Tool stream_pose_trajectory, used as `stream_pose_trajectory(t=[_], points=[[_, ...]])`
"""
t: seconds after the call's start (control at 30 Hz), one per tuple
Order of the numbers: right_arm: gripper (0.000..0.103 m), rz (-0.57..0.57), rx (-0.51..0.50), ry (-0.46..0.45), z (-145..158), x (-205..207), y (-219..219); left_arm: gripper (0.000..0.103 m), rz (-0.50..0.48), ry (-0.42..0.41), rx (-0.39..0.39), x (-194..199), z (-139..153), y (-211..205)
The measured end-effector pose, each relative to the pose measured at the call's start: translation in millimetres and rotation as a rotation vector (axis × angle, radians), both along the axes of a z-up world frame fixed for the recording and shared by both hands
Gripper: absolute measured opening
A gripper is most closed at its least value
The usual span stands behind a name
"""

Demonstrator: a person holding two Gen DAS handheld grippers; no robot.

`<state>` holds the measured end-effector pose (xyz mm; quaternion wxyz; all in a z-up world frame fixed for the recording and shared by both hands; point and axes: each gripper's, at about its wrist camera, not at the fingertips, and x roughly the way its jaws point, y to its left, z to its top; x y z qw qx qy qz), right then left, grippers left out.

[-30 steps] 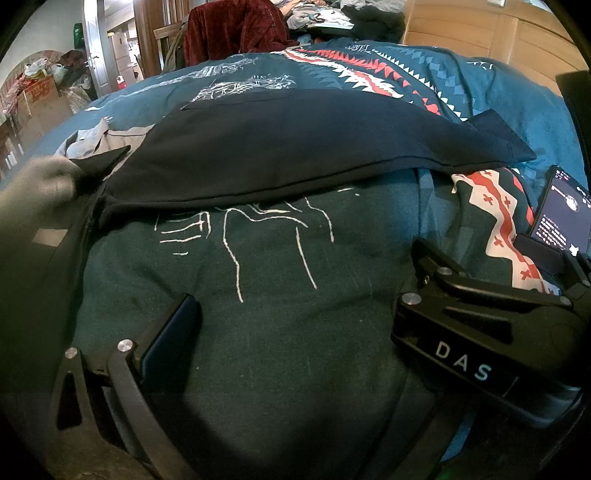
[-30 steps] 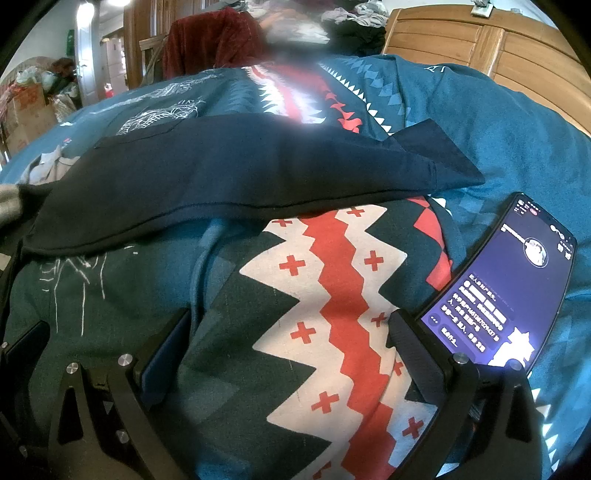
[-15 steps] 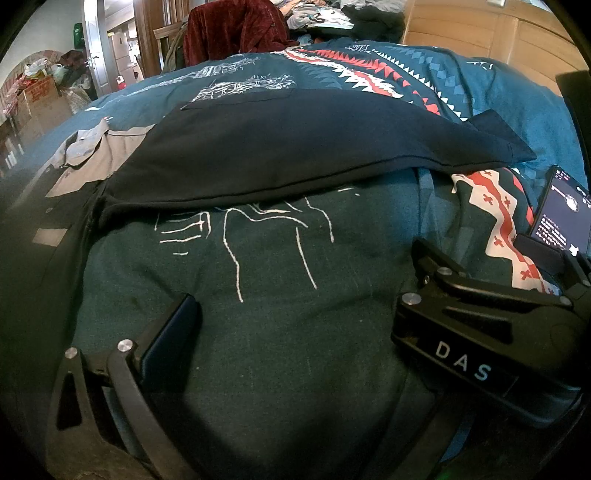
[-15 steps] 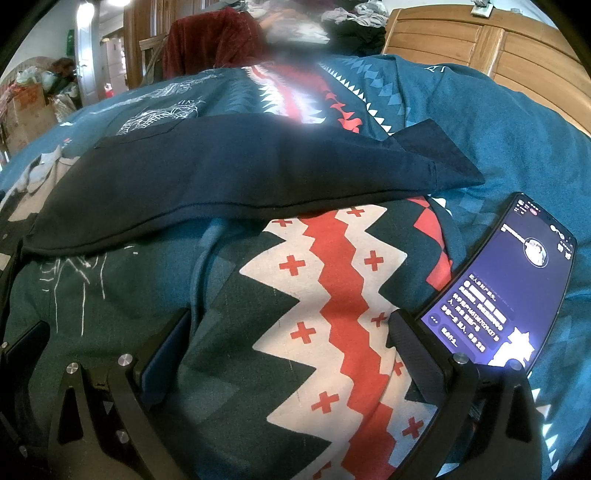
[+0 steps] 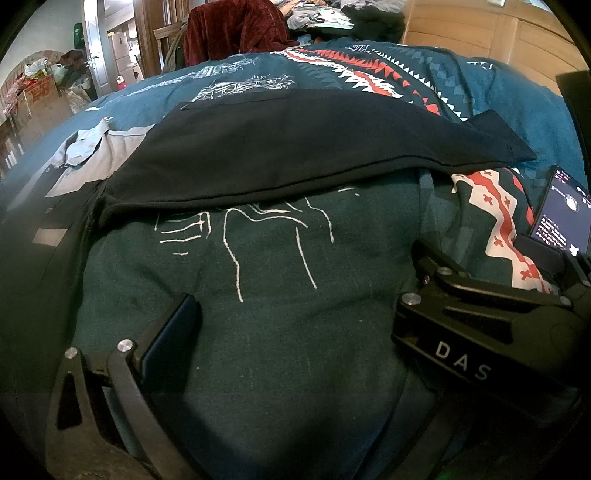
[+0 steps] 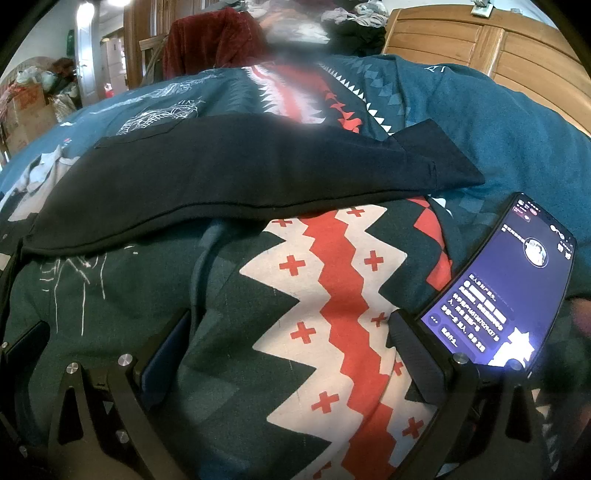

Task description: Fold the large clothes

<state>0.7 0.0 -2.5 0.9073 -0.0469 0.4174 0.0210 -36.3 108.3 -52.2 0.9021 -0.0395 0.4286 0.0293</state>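
Note:
A large black garment (image 5: 295, 147) (image 6: 240, 177) lies flat across the patterned teal bedspread (image 5: 280, 387) (image 6: 480, 110), with a sleeve sticking out at the right. My left gripper (image 5: 295, 332) rests on the bedspread in front of the garment and stands open. Only its left finger (image 5: 173, 332) shows, because the right gripper's body (image 5: 461, 339) covers the other one. Beside it, my right gripper (image 6: 291, 339) is open over the red and white zigzag print. Neither gripper touches the garment.
A lit phone (image 6: 509, 291) (image 5: 565, 210) lies against the right gripper's right finger. A grey shirt (image 5: 103, 155) (image 6: 40, 166) lies at the garment's left end. A red garment (image 5: 236, 29) hangs on a chair behind the bed, beside wooden furniture (image 6: 517, 55). A fingertip (image 6: 580, 314) shows beside the phone.
A gloved hand that held the garment's left corner one second ago has gone. A fingertip has appeared by the phone. Neither gripper has moved.

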Motion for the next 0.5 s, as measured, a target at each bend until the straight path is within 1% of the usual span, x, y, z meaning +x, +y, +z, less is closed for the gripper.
stream_pose_trajectory(t=[0.5], points=[[0.103,0.000,0.000,0.000,0.0,-0.1,0.0,0.103,0.000,0.000,0.000,0.0,0.5,0.1]])
